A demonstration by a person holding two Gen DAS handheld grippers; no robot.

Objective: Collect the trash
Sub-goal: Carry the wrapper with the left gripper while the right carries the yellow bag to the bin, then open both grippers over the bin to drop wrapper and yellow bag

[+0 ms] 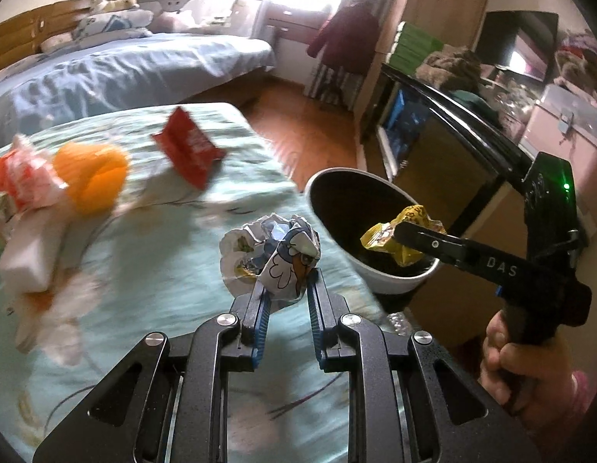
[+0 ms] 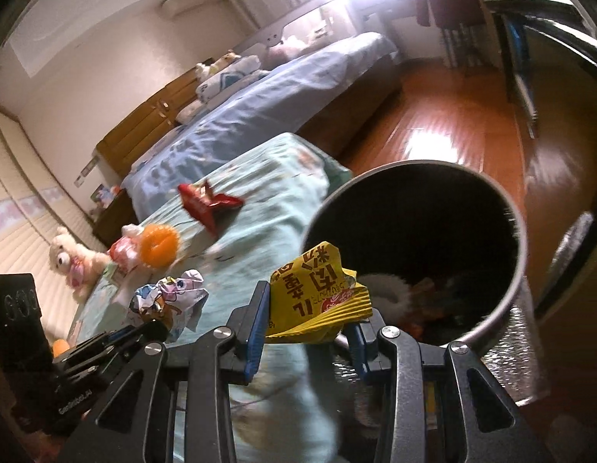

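My left gripper (image 1: 286, 283) is shut on a crumpled cartoon-print wrapper (image 1: 273, 250) above the pale green cover near the bed's right edge. My right gripper (image 2: 308, 310) is shut on a yellow snack wrapper (image 2: 317, 301), held at the near rim of the round bin (image 2: 514, 293). In the left wrist view the right gripper (image 1: 408, 241) holds that yellow wrapper (image 1: 379, 237) over the bin (image 1: 395, 281). In the right wrist view the left gripper (image 2: 159, 324) and its crumpled wrapper (image 2: 171, 299) show at the lower left. Some trash lies in the bin's bottom.
A red wrapper (image 1: 188, 146) lies on the green cover (image 1: 163, 254), with an orange ball (image 1: 92, 177) and an orange-white packet (image 1: 21, 177) to its left. A dark cabinet (image 1: 445, 146) stands right of the bin. A teddy bear (image 2: 73, 260) sits far left.
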